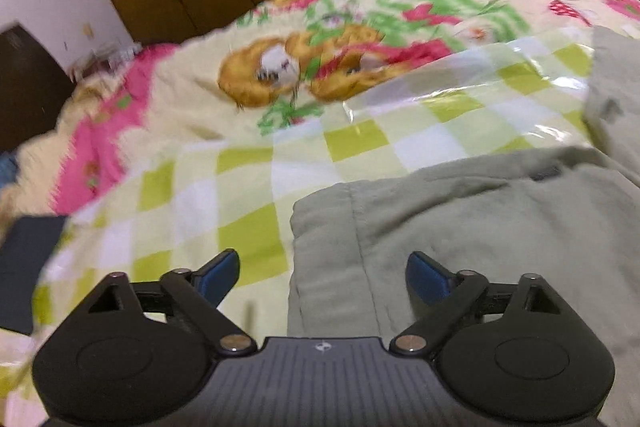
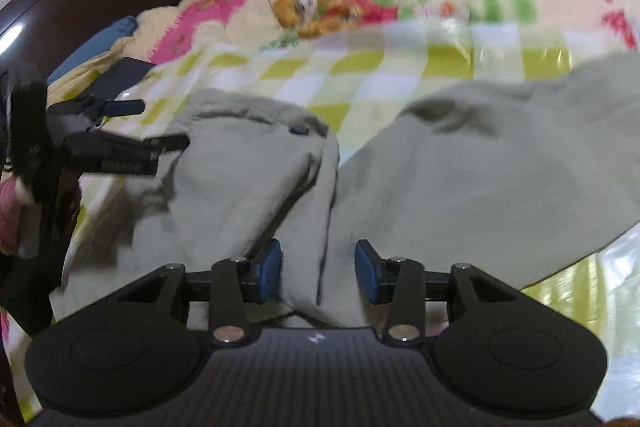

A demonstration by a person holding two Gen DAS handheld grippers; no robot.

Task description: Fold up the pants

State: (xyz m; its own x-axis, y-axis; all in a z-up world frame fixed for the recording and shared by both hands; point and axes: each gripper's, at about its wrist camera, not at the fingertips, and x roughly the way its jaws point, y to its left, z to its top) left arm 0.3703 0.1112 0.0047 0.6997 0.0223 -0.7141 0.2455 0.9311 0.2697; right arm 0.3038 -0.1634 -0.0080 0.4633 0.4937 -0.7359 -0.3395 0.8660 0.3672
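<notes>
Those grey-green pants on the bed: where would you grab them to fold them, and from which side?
I would probably pinch the pants at the corner of the flat squared end, coming down from above at the checkered sheet side. That edge lies flat, clear of bunched folds, and the open left gripper hangs right over it. The right gripper sits over creased cloth, a poorer hold.

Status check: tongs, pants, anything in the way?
Left tongs open, empty. Right tongs part open, gripping nothing. Grey-green cotton pants rumpled on checked plastic sheet. Nothing blocking.
</notes>
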